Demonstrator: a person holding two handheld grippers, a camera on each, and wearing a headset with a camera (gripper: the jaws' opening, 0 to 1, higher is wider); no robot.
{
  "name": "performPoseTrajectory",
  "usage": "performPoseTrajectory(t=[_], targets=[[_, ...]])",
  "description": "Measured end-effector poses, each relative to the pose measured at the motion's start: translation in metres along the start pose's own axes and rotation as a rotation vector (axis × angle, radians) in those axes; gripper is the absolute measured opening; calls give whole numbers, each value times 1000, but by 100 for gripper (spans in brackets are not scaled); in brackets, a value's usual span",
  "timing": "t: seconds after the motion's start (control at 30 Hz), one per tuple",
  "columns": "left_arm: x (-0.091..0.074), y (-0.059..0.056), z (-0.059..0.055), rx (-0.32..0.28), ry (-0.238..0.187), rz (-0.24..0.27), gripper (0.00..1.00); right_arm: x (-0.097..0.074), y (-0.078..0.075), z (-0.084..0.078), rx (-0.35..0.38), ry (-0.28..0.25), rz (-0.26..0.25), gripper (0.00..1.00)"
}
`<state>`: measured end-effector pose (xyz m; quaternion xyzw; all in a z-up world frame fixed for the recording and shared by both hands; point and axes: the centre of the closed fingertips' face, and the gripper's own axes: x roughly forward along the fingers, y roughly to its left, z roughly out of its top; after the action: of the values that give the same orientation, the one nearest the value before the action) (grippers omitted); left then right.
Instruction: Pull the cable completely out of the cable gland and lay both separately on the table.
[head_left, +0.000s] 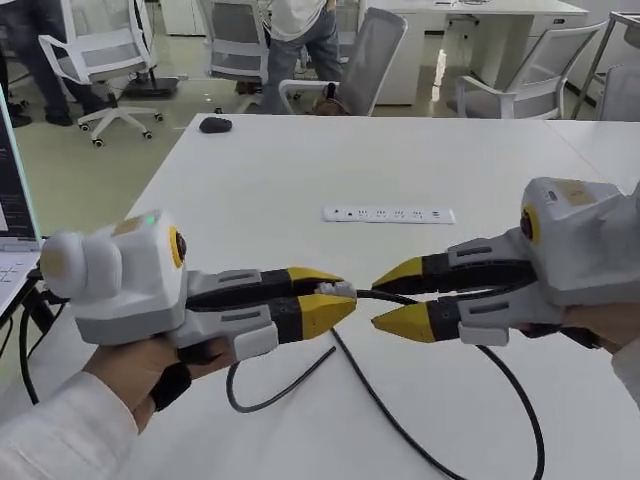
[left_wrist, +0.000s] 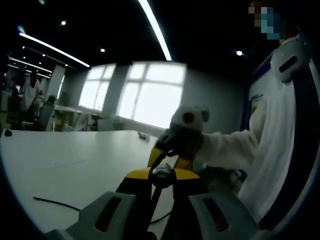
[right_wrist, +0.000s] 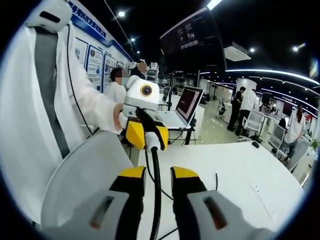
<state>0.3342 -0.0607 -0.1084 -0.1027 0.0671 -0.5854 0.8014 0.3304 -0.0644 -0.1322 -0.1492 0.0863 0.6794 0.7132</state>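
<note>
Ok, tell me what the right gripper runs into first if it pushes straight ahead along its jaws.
The cable gland held in the left gripper, facing it along the black cable; the gap looks short, though depth is unclear.

No lettering is legible; print on the wall posters (right_wrist: 92, 60) is too blurred to read.

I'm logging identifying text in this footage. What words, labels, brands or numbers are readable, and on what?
No text is readable.
Blue wall banner: white lettering, too blurred.
Posters beneath it: print too small.
Laptop screen: blurred.
Power strip: markings too small.
Yellowish sticker on the right gripper: too blurred.
</note>
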Motion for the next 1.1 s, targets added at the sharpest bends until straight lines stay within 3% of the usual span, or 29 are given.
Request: performPoseTrajectory(t=[0.27, 0.47, 1.1], targets=[[-3, -4, -2, 0, 6, -4, 16, 3, 3, -7, 10, 10, 9, 17], [-3, -5, -4, 3, 15, -6, 16, 0, 8, -6, 10, -7, 24, 5], [-9, -5, -5, -1, 16, 11, 16, 5, 12, 6, -15, -44, 31, 3]])
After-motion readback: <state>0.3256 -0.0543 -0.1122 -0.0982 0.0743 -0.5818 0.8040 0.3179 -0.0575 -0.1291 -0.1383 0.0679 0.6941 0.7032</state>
